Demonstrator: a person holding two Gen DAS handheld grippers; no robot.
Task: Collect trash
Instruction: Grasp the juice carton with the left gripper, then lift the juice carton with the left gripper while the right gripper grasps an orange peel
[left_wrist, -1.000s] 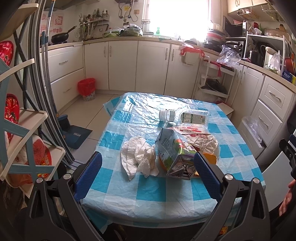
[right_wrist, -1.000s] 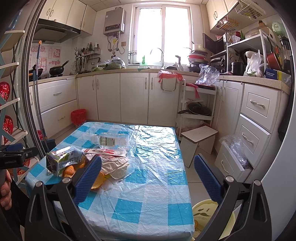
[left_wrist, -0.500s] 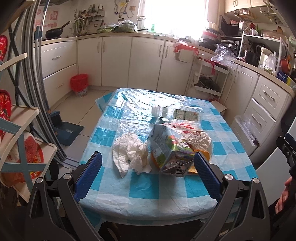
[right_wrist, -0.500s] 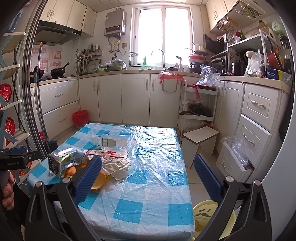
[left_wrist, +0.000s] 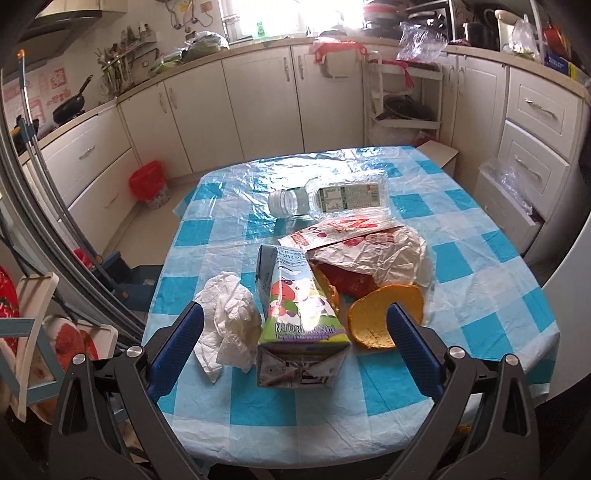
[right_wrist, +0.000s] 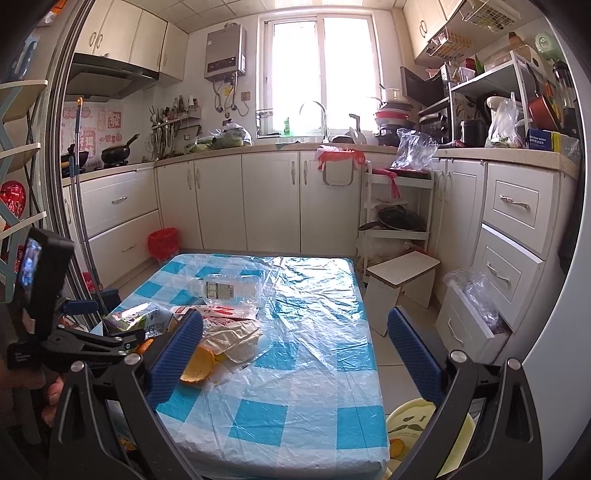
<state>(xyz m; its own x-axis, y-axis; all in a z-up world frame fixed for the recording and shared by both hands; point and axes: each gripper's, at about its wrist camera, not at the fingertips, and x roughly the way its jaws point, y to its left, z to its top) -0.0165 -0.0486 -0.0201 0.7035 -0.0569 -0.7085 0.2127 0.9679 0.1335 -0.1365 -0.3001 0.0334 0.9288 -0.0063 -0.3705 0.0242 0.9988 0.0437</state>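
Trash sits clustered on the table (left_wrist: 491, 295), which carries a blue-and-white checked cover under clear plastic. Left gripper (left_wrist: 295, 341): jaws spread wide, nothing between the pads, held low over the near table edge. Directly ahead of it, framed by the two blue pads, lies a milk carton (left_wrist: 295, 314) on its side with its base facing the tool. Just left of the carton, touching it, is a crumpled white tissue (left_wrist: 231, 325). To the right, beside the right pad, rests an orange peel (left_wrist: 380, 314). Beyond the carton lie a crumpled paper wrapper (left_wrist: 380, 258) and a red-printed flat packet (left_wrist: 343, 230) on top of it; farther ahead still lies a clear plastic bottle (left_wrist: 332, 195) on its side (neck pointing left).

Right gripper (right_wrist: 295, 354): jaws likewise spread, empty, aimed along the table. The trash cluster lies off its left pad. Below its right pad, on the floor beside the table, stands a pale yellow bin (right_wrist: 432, 432).
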